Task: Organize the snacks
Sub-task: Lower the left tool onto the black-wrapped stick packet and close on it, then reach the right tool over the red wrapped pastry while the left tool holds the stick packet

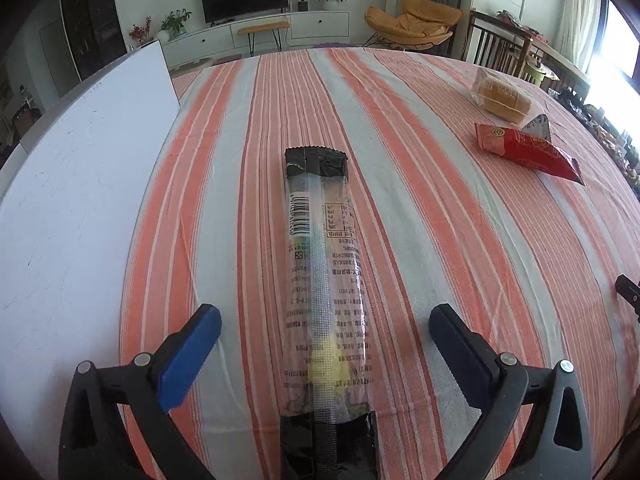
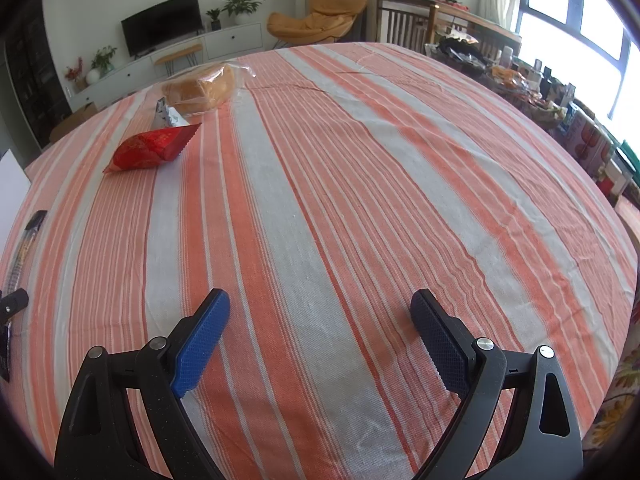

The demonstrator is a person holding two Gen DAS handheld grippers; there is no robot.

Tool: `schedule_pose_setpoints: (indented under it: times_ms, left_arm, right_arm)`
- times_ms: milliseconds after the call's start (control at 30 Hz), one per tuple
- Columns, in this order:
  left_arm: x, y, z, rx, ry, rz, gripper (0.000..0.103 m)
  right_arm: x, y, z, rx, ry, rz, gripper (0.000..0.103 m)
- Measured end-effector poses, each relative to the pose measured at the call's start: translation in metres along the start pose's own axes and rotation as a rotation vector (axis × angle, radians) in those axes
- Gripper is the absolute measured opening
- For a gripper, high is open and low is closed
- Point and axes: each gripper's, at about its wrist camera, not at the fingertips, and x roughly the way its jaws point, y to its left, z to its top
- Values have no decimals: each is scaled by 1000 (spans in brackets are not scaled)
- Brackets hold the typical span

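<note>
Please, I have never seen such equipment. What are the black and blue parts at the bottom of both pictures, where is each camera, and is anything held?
Each picture comes from a camera on a hand-held gripper, looking forward along its two fingers. The left gripper is open, with a long snack packet lying on the striped tablecloth between its fingers, not gripped. The right gripper is open too, with only cloth between its fingers. Farther away lie a red snack bag, a small silver packet and wrapped bread. A white board is at the left.
</note>
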Motion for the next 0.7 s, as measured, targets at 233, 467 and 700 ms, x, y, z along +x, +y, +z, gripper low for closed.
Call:
schedule_pose_setpoints:
  times_ms: [233, 467, 700]
  left_arm:
    - [0, 0, -7, -1, -39, 0, 103]
    - [0, 0, -7, -6, -40, 2, 103]
    - [0, -1, -7, -7, -40, 2, 103]
  right_arm:
    - [0, 1, 0, -1, 0, -2, 94]
    - [-4, 35, 42, -253, -16, 156, 90]
    - [11, 141, 107, -689, -34, 226, 90]
